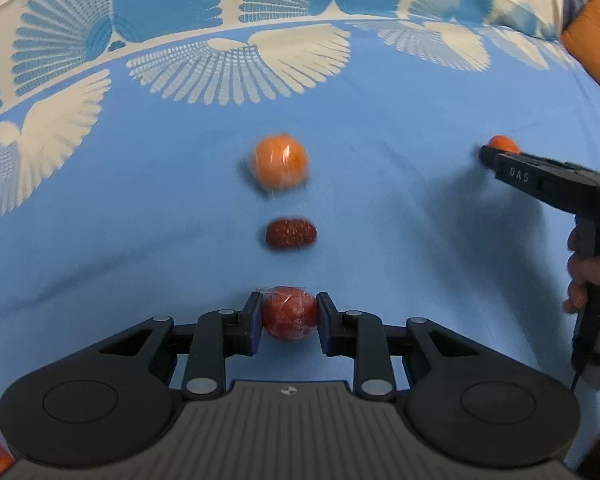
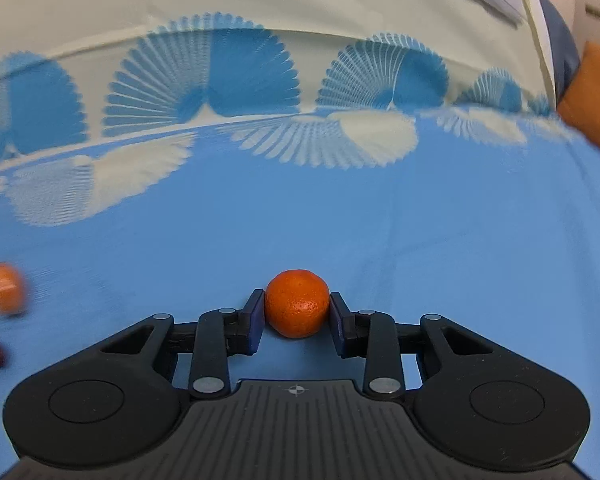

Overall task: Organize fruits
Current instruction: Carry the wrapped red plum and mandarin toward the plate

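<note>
A round red film-wrapped fruit (image 1: 289, 313) sits clamped in the left gripper (image 1: 288, 316); a small dimpled orange mandarin (image 2: 297, 303) is pinched by the right gripper (image 2: 297, 312); both rest on the blue patterned cloth (image 1: 140, 200); a wrapped orange fruit (image 1: 279, 166) and dark red date (image 1: 291, 234) lie farther off, so sorting seems barely begun.

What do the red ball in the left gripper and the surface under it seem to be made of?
Red ball: glossy, crinkled highlights suggest a clear plastic wrap around a fruit, real or fake unclear. Surface: woven fabric, matte, with soft creases and a printed fan pattern.

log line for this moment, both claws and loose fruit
left claw: shut on red fruit | right claw: shut on tangerine | loose: wrapped orange, dark date
</note>
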